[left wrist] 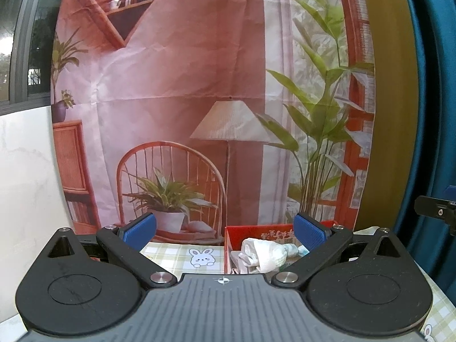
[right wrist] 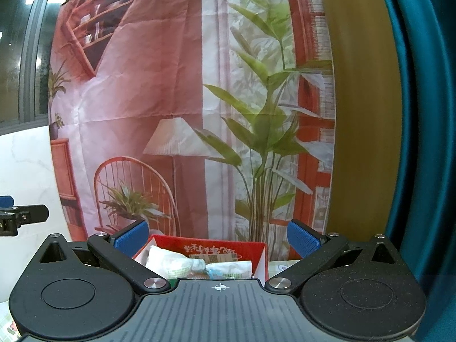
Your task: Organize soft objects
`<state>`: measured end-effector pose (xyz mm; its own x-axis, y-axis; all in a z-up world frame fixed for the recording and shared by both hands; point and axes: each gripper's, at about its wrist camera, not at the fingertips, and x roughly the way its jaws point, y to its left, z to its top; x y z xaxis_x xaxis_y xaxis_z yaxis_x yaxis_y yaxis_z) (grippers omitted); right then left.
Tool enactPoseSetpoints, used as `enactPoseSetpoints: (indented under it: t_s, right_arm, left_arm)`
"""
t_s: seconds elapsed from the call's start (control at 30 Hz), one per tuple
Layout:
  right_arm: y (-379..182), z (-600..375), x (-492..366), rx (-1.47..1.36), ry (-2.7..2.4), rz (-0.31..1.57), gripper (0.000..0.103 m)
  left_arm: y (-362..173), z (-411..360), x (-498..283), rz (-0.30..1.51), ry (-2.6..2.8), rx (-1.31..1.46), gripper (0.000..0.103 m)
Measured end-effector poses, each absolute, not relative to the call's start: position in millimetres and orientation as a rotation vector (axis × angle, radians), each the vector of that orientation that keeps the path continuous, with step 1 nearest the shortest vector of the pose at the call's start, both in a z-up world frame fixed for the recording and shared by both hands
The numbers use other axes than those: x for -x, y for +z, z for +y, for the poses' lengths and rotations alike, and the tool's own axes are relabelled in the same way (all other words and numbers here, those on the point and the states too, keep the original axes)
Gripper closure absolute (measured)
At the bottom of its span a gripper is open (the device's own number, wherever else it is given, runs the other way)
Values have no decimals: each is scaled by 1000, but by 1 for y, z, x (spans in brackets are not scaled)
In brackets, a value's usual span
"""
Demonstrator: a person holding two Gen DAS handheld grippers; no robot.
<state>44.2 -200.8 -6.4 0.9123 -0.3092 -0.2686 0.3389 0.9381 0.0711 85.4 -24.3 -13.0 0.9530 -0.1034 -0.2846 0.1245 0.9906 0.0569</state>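
Observation:
A red box (left wrist: 256,232) (right wrist: 228,246) stands on the checked tablecloth (left wrist: 171,252) by the printed backdrop. It holds soft items: a white crumpled bag or cloth (left wrist: 263,253) (right wrist: 168,262) and pale blue-green packets (left wrist: 296,249) (right wrist: 228,269). My left gripper (left wrist: 225,232) is open and empty, raised in front of the box's left part. My right gripper (right wrist: 218,240) is open and empty, raised in front of the box. The box's lower part is hidden behind each gripper body.
A printed backdrop (left wrist: 199,85) of a room hangs just behind the table. A white wall (left wrist: 25,171) is at left, a teal curtain (right wrist: 421,114) at right. The other gripper shows at the frame edges (left wrist: 436,211) (right wrist: 20,216).

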Motion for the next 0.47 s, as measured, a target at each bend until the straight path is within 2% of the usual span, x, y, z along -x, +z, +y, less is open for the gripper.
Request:
enactPoseSetpoints:
  t_s: [0.47]
  right_arm:
    - [-5, -201, -44, -117, -334, 264, 0]
  left_arm:
    - [-12, -25, -84, 268, -122, -93, 0]
